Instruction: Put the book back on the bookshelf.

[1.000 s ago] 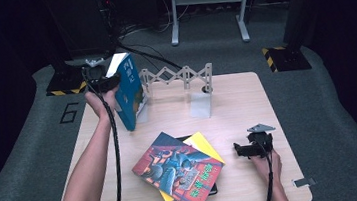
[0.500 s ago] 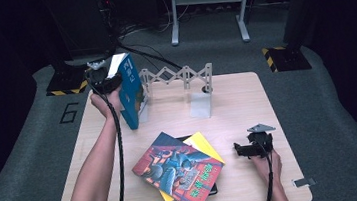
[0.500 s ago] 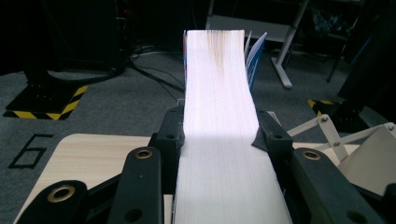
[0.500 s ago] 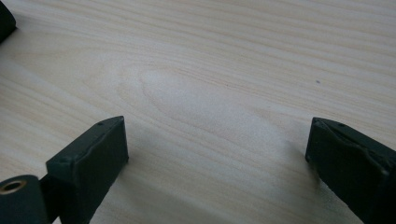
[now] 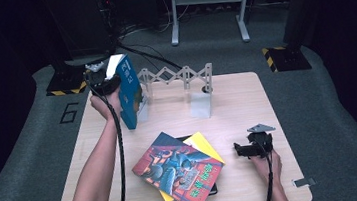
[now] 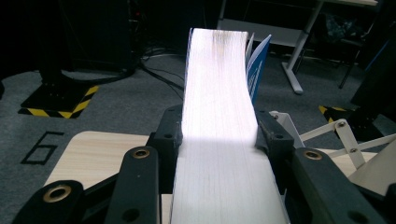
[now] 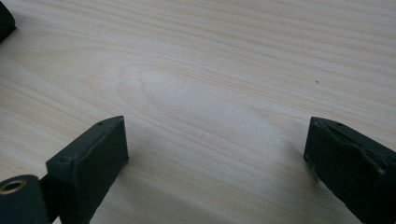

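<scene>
While the blue book (image 5: 129, 91) is held upright at the left end of the white accordion rack (image 5: 176, 75), clamped across its page block by the left gripper (image 5: 100, 78), placement is judged nearly done (release is still owed). The illustrated book (image 5: 180, 170) and the yellow one (image 5: 205, 145) beneath it remain flat on the table (image 5: 246, 98), unshelved. The right gripper (image 5: 249, 148) rests with jaws apart, empty.

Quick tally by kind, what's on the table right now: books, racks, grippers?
Books: 4, namely the blue book held upright, the illustrated book, the yellow book and the black book under it.
Racks: 1, the folding rack.
Grippers: 2, the left gripper and the right gripper.
Total: 7
</scene>
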